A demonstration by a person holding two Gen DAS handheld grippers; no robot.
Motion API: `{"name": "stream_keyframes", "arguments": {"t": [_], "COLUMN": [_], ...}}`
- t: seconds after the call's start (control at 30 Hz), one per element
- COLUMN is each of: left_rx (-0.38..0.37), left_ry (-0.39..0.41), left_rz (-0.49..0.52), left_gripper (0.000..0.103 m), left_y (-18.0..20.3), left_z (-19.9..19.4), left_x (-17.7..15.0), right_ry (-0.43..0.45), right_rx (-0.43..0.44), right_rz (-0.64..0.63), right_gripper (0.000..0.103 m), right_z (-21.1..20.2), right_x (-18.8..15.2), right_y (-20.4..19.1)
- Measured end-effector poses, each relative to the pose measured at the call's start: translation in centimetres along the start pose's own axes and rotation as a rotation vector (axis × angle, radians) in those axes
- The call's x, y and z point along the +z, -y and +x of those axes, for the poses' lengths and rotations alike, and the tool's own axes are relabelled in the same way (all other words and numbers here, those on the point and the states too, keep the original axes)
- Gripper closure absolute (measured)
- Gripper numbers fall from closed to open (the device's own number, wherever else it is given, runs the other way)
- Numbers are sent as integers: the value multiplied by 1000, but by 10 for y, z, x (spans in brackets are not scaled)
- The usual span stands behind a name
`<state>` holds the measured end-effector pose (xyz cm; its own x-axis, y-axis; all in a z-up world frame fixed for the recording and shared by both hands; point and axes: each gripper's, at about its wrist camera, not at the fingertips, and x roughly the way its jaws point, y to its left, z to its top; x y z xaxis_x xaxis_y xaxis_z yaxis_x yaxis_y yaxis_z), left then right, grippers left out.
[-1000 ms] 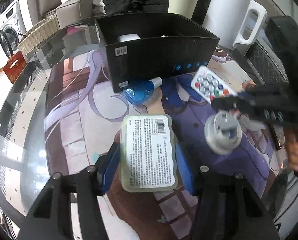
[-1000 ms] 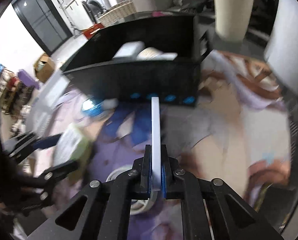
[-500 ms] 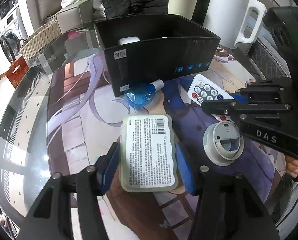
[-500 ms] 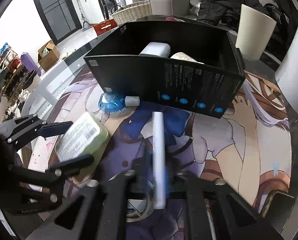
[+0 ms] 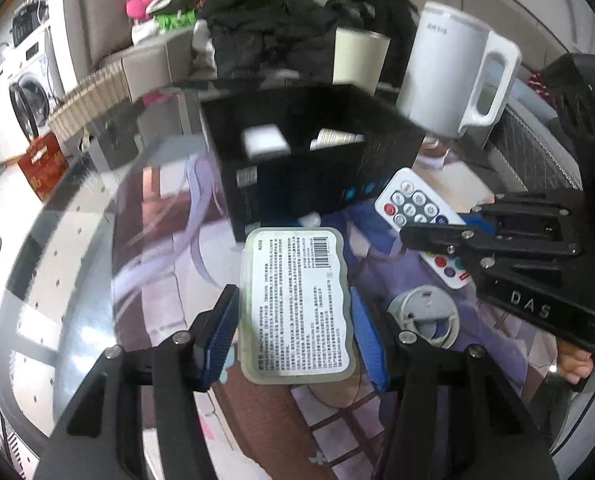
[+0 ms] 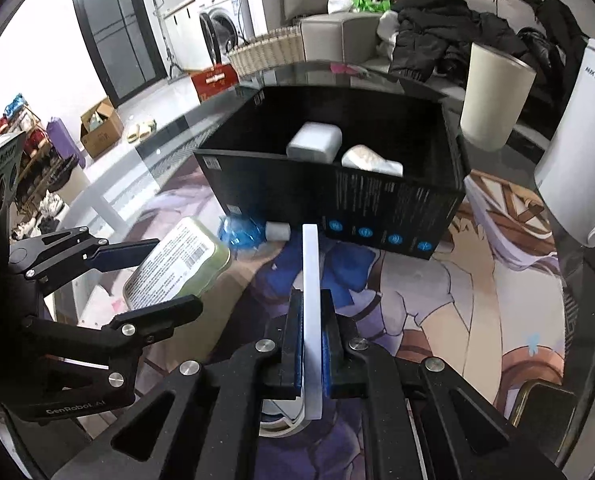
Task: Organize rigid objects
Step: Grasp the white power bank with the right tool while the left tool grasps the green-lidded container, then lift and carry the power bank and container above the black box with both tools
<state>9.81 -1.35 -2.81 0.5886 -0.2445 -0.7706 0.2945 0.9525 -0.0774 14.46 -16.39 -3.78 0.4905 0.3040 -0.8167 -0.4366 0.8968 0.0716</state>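
Note:
My left gripper (image 5: 295,320) is shut on a flat green case with a white barcode label (image 5: 297,304), held above the mat; the case also shows in the right wrist view (image 6: 175,268). My right gripper (image 6: 312,344) is shut on a thin white remote control (image 6: 311,300), gripped edge-on; its buttons show in the left wrist view (image 5: 417,208). A black open box (image 6: 377,200) stands behind, holding a white block (image 6: 315,142) and a pale tube (image 6: 371,160). Both grippers are in front of the box.
A blue crumpled bottle (image 6: 245,232) lies against the box front. A grey round lid (image 5: 423,316) lies on the printed mat. A white kettle (image 5: 453,72) and a beige cup (image 6: 493,96) stand behind the box. The glass table's edge (image 5: 37,280) is at left.
My left gripper has lifted the green case and moved it toward the box. My right gripper has closed back on the white remote and raised it toward the box.

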Motion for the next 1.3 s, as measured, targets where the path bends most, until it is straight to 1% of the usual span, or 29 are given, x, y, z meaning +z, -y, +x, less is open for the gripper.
{"name": "stream_keyframes", "arguments": {"t": [0.1,0.3,0.4,0.63,0.87,1.13,1.3], "left_rx": [15,49,63,81,80,87,94], "left_ry": [72,197,257,359,449,520,599], "left_rz": [20,45,51,55,42,24,9], "left_gripper": [49,48,48,48,48,48,48], "left_y": [4,10,11,12,10,6,1], "left_z": [-13,-35,-46,-66,-83,-94,-104], "left_x": [6,16,20,20,21,24,31], "right_ry": [56,248,325,485,572,609,663], "right_rx": [0,-7,-19,-44,-71,-81,-100], "right_rz": [-8,-45,-58,-64,-87,-93,-96], "right_gripper": [96,96,96,96,96,96,96], "right_z": [-13,-50,-64,-94,-111,-120,-127], "right_x": [3,5,5,-3,-11,-12,-6], "right_y": [-4,-14,-18,-23,-28,-29,-28]}}
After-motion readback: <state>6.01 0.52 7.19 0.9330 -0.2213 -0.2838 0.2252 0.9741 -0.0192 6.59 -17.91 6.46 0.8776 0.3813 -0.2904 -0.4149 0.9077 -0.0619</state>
